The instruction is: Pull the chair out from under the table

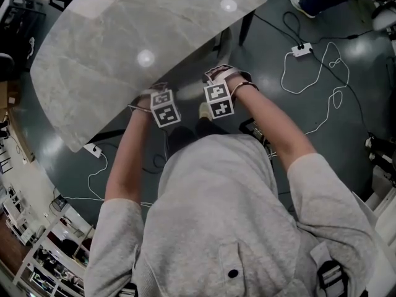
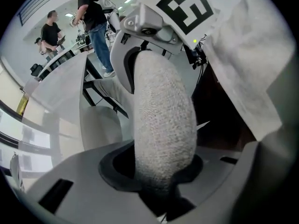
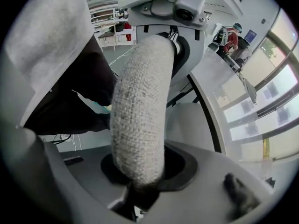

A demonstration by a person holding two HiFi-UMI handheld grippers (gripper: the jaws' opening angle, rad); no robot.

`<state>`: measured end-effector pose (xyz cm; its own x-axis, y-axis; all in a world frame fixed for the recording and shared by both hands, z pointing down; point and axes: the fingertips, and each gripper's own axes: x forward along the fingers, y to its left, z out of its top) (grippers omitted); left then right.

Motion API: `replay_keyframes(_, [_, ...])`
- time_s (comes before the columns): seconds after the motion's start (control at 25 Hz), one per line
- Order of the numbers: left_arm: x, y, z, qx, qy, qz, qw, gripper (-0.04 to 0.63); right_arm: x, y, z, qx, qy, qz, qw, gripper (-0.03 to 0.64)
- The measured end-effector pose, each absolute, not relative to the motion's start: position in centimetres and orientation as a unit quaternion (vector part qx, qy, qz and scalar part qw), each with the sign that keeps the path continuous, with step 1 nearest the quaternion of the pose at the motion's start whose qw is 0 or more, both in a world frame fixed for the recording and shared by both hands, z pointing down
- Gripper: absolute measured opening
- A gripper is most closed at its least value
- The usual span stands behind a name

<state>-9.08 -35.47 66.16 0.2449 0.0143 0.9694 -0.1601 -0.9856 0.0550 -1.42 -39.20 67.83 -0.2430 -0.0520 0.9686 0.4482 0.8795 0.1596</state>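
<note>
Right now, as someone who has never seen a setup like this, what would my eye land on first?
A big, pale, marble-look table fills the upper left of the head view, above the person's outstretched arms. At its near edge, the left gripper and the right gripper are each clamped onto the chair's thick, fabric-covered backrest, which runs straight up the middle of both gripper views.

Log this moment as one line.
stage: grasp | left tool: shut on chair back | right tool: shut on chair back | position: under table | pull: not started
</note>
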Motion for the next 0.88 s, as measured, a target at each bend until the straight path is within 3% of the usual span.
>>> replay_keyframes(0.28, [-8.9, -35.7, 66.1, 0.781, -0.048, 0.620, 0.060, 0.104, -0.9, -39.0, 67.8, -0.151, -0.754, -0.202, 0.607, 0.094])
replay_keyframes(0.88, [-8.0, -31.9, 66.0, 0.779, -0.033, 0.622, 0.068, 0.100, 0.3, -35.0, 67.8, -0.157, -0.747, -0.186, 0.619, 0.081])
